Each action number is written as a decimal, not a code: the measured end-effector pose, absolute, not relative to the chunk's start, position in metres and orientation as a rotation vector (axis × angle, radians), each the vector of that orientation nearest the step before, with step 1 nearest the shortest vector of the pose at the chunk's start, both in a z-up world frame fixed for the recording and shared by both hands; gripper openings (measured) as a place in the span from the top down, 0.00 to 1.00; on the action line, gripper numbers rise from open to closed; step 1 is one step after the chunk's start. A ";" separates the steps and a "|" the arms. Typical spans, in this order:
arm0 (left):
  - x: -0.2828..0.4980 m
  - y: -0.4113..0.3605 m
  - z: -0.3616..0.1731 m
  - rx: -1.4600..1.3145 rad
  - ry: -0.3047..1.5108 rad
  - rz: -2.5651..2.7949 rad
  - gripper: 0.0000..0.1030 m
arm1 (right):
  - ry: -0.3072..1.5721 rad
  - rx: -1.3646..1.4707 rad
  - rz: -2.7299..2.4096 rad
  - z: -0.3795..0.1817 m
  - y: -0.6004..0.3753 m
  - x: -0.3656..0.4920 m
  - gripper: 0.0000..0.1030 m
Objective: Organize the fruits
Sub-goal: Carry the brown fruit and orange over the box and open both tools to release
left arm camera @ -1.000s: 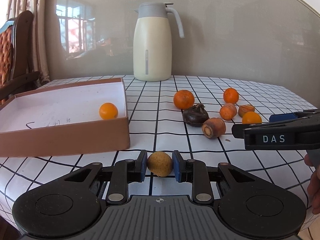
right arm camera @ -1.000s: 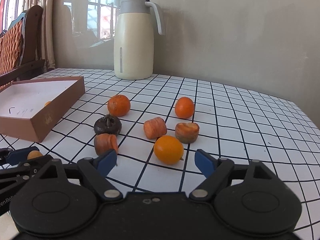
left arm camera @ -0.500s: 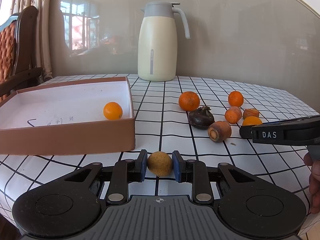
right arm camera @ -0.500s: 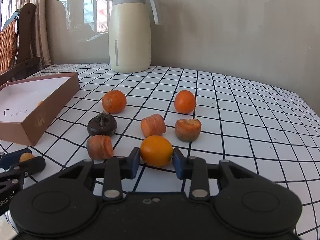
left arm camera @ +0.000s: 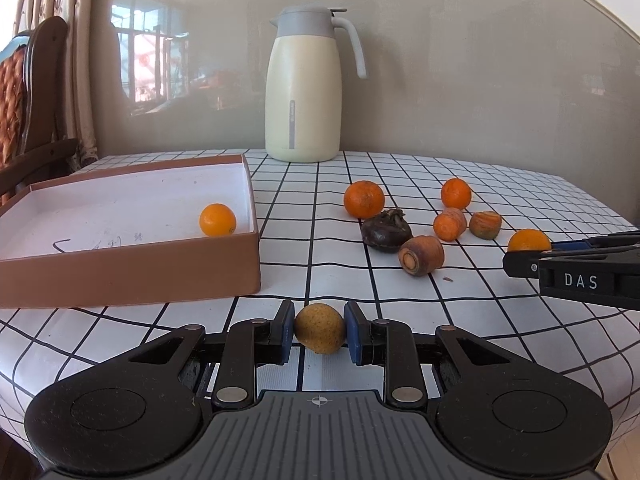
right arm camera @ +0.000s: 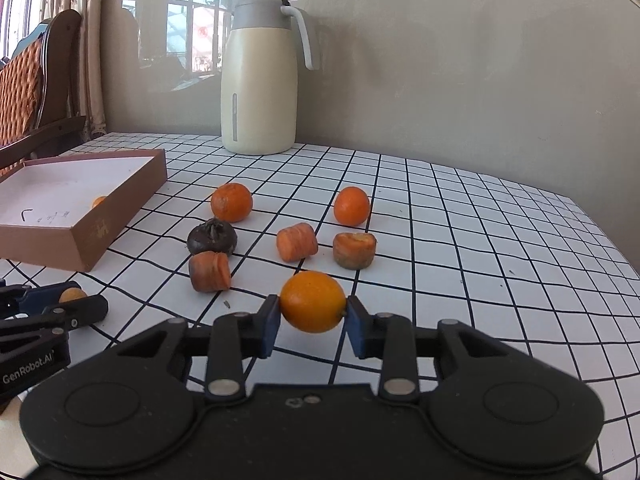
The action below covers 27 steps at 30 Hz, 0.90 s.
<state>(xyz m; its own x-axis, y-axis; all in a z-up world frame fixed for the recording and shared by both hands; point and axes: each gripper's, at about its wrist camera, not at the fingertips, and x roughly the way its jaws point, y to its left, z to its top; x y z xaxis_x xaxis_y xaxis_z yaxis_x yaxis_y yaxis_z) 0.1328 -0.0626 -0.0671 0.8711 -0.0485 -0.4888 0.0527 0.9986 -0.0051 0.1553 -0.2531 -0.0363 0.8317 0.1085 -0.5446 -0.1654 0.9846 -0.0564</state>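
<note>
**Both grippers loaded with fruit; box holds one piece**

Left gripper (left arm camera: 319,334): jaws clenched on a small yellow-brown fruit (left arm camera: 320,328), held at its widest girth, low centre of the left wrist frame, just in front of the box's near wall. The skin looks matte and speckled; judged light and firm, unlikely to slip under side pressure.

Right gripper (right arm camera: 312,322): jaws clenched on a smooth orange fruit (right arm camera: 313,301) across its middle, lower centre of the right wrist frame. It appears to sit clear of the surface (right arm camera: 460,240), though contact underneath cannot be confirmed. The glossy rind is judged slippery and the flesh soft; a hold on the equator with moderate force suits it, as hard squeezing could bruise it.

Container: the brown box (left arm camera: 132,276), white inside, occupies the left of the left wrist frame. It holds one small orange fruit (left arm camera: 217,220), resting near the right-hand wall. The remainder of its floor shows only pen marks.

Loose on the checked surface, centre right: two mandarins (right arm camera: 231,202), a dark wrinkled fruit (right arm camera: 212,237), and three carrot stubs (right arm camera: 297,242).

Background: a cream thermos jug (left arm camera: 303,88) at upper centre.
</note>
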 end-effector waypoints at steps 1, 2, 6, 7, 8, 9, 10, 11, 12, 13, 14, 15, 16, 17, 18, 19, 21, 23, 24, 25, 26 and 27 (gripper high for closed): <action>0.131 -0.063 -0.066 0.009 0.506 -0.054 0.74 | 0.569 -0.101 0.146 -0.035 -0.252 0.153 0.75; 0.129 -0.062 -0.064 0.010 0.501 -0.055 0.74 | 0.564 -0.102 0.147 -0.033 -0.251 0.150 0.75; 0.122 -0.058 -0.056 0.012 0.482 -0.056 0.74 | 0.540 -0.116 0.158 -0.025 -0.244 0.139 0.75; 0.121 -0.056 -0.054 0.010 0.480 -0.056 0.74 | 0.533 -0.120 0.161 -0.023 -0.242 0.136 0.75; 0.119 -0.055 -0.052 0.009 0.476 -0.055 0.74 | 0.527 -0.122 0.164 -0.021 -0.241 0.134 0.75; 0.118 -0.053 -0.050 0.011 0.471 -0.054 0.74 | 0.522 -0.123 0.166 -0.019 -0.239 0.133 0.75; 0.117 -0.052 -0.048 0.011 0.465 -0.053 0.74 | 0.518 -0.121 0.169 -0.017 -0.238 0.131 0.75; 0.116 -0.051 -0.046 0.012 0.459 -0.053 0.74 | 0.512 -0.119 0.173 -0.014 -0.236 0.130 0.75; 0.114 -0.049 -0.044 0.013 0.455 -0.051 0.74 | 0.505 -0.121 0.176 -0.012 -0.235 0.128 0.75; 0.113 -0.048 -0.042 0.011 0.451 -0.050 0.74 | 0.498 -0.122 0.179 -0.010 -0.233 0.127 0.75; 0.112 -0.046 -0.040 0.009 0.445 -0.050 0.74 | 0.491 -0.122 0.185 -0.008 -0.230 0.126 0.75; 0.110 -0.043 -0.038 0.009 0.438 -0.048 0.74 | 0.485 -0.123 0.191 -0.006 -0.228 0.125 0.75; 0.108 -0.042 -0.036 0.008 0.432 -0.047 0.74 | 0.477 -0.124 0.195 -0.003 -0.226 0.123 0.75; 0.107 -0.040 -0.034 0.004 0.425 -0.048 0.74 | 0.470 -0.125 0.201 -0.001 -0.224 0.122 0.75; 0.105 -0.037 -0.031 0.003 0.417 -0.045 0.74 | 0.462 -0.125 0.207 0.001 -0.222 0.122 0.75; 0.104 -0.034 -0.029 0.003 0.410 -0.042 0.74 | 0.455 -0.125 0.213 0.003 -0.220 0.120 0.75; 0.102 -0.029 -0.024 0.000 0.396 -0.034 0.74 | 0.441 -0.122 0.228 0.007 -0.215 0.119 0.75; 0.099 -0.024 -0.020 -0.002 0.385 -0.025 0.74 | 0.426 -0.124 0.240 0.010 -0.210 0.117 0.75; 0.098 -0.021 -0.019 -0.003 0.379 -0.021 0.74 | 0.420 -0.125 0.248 0.012 -0.207 0.117 0.75; 0.097 -0.018 -0.017 -0.004 0.373 -0.015 0.74 | 0.414 -0.125 0.254 0.013 -0.205 0.116 0.75; 0.096 -0.015 -0.016 -0.006 0.369 -0.010 0.74 | 0.409 -0.126 0.261 0.014 -0.202 0.116 0.75; 0.095 -0.011 -0.014 -0.006 0.364 -0.004 0.74 | 0.404 -0.125 0.268 0.016 -0.199 0.116 0.75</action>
